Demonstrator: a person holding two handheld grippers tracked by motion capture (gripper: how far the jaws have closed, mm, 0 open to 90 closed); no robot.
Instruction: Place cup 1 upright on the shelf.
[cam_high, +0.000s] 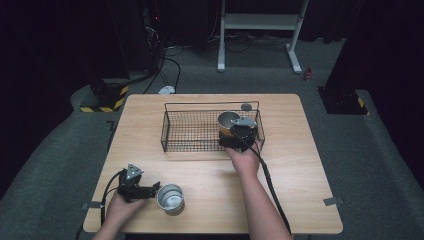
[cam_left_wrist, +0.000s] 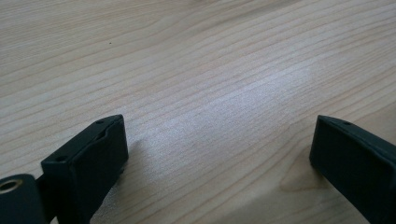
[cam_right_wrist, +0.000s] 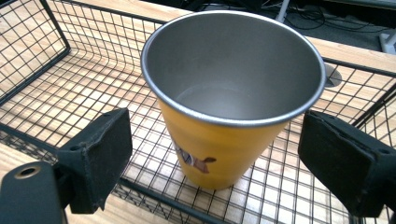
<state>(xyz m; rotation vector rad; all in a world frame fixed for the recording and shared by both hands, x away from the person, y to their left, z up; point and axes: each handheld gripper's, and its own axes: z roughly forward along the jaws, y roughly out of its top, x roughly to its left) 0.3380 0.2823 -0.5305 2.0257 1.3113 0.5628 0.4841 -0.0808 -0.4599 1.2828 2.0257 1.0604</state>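
Cup (cam_right_wrist: 224, 116) stands upright between open right tongs (cam_right_wrist: 212, 154) — untouched.

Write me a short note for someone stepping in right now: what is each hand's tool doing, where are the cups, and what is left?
Right gripper: open, its fingers either side of the yellow cup without touching it. The cup stands upright in the wire basket, at its right end.
Left gripper: open, low over the table, beside the silver cup, nothing held.
Done: the yellow cup is in the basket.
Left, probably: grasp the silver cup near the table's front edge and put it in the basket too.
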